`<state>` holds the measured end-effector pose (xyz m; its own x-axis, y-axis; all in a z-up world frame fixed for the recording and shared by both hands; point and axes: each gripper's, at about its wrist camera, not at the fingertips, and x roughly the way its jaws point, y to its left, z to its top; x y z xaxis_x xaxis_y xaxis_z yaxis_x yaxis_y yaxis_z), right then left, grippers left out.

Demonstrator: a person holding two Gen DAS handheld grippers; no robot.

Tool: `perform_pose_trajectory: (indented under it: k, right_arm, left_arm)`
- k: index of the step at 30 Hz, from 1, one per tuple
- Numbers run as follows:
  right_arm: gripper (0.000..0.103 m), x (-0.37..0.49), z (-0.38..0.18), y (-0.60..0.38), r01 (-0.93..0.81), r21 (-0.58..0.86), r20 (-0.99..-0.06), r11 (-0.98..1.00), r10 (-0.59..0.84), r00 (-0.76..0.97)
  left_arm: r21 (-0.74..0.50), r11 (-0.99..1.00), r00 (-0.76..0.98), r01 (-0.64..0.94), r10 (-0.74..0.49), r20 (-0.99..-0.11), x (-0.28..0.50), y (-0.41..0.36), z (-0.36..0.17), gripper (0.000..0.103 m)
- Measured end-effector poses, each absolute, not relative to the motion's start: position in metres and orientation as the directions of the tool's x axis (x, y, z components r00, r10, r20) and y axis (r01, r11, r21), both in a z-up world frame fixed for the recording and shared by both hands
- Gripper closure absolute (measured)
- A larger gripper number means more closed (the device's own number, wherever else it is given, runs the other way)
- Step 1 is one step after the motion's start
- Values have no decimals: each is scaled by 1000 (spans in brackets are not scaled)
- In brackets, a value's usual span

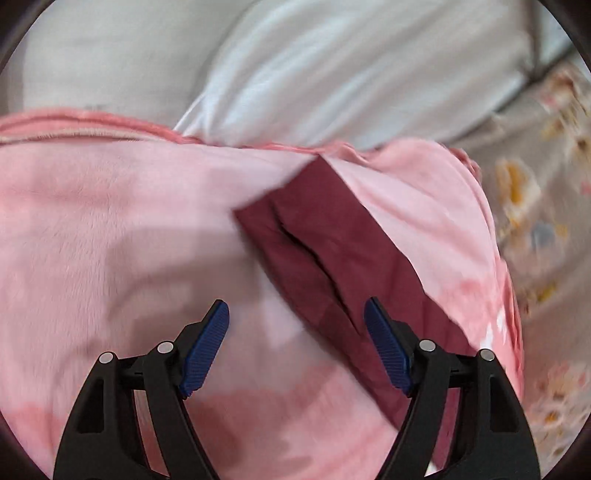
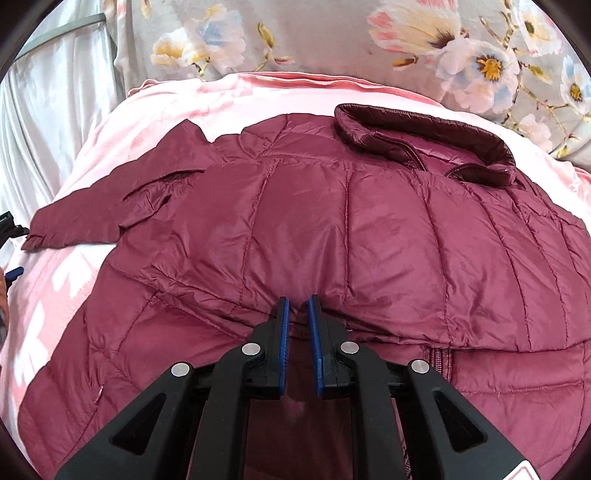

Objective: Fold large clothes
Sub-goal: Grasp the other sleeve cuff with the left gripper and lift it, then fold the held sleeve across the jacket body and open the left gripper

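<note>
A maroon quilted jacket (image 2: 332, 229) lies spread on a pink blanket (image 2: 147, 110) over a bed with a floral cover (image 2: 332, 33). In the right wrist view the jacket fills most of the frame: its collar (image 2: 424, 140) sits at about one o'clock, and one sleeve (image 2: 96, 218) trails out toward nine o'clock, lying flat on the blanket.

A panel of the jacket appears folded across the body, its lower edge running just ahead of the right gripper (image 2: 298, 306). That gripper's blue fingers (image 2: 283, 325) are nearly closed with only a narrow slit between them; nothing visibly sits in that slit, and they hover at the fold edge, so I cannot say they pinch any fabric.

In the blurred left wrist view, the left gripper (image 1: 297, 321) has its fingers (image 1: 207, 350) spread wide and empty above the pink blanket (image 1: 110, 240). A maroon strip, most likely the sleeve (image 1: 332, 258), runs from twelve o'clock down toward five o'clock of the view, ending just short of the blanket's far edge. A pale grey sheet (image 1: 332, 66) lies beyond.

By my reading the task is in its early-to-middle part: one side looks folded inward, while the outstretched sleeve has yet to be brought over, and the lengthwise folds to make a compact bundle remain.
</note>
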<state>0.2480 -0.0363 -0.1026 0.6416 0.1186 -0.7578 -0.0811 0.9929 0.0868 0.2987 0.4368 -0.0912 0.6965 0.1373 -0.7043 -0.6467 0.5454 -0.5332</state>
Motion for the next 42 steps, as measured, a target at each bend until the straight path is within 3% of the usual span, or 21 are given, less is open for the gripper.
perform_pose_trajectory:
  k: [4, 6, 7, 9, 15, 20, 27, 34, 42]
  right_arm:
    - [91, 247, -103, -33, -82, 54, -758, 995, 95, 646]
    - [91, 246, -103, -32, -82, 46, -758, 996, 88, 646]
    - [91, 246, -103, -32, -80, 41, -758, 996, 83, 647]
    - [91, 247, -103, -31, -78, 35, -758, 996, 77, 648]
    - [90, 245, -102, -34, -64, 42, -750, 997, 74, 658]
    - [81, 227, -84, -53, -37, 112, -672, 993, 103, 733]
    - [80, 174, -59, -75, -52, 225, -632, 973, 186, 752]
    - [80, 122, -50, -106, -37, 251, -619, 967, 190, 762]
    - [80, 83, -59, -149, 35, 316, -636, 948, 184, 749]
  left_arm:
    - [-556, 535, 717, -636, 143, -682, 309, 450, -93, 32]
    - [-538, 559, 713, -631, 144, -686, 318, 448, -92, 50]
    - [-531, 573, 710, -624, 130, -692, 324, 447, -91, 71]
    - [-531, 594, 705, -604, 87, -704, 335, 443, -88, 98]
    - [-558, 690, 810, -461, 71, -582, 334, 403, -17, 101]
    - [-527, 798, 883, -291, 11, -470, 333, 332, 66, 102]
    - [-429, 903, 929, 3, -162, -333, 316, 198, 162, 102]
    - [-353, 913, 899, 204, -318, -302, 297, 79, 190, 102]
    - [-326, 890, 823, 317, -429, -371, 286, -23, 168, 102]
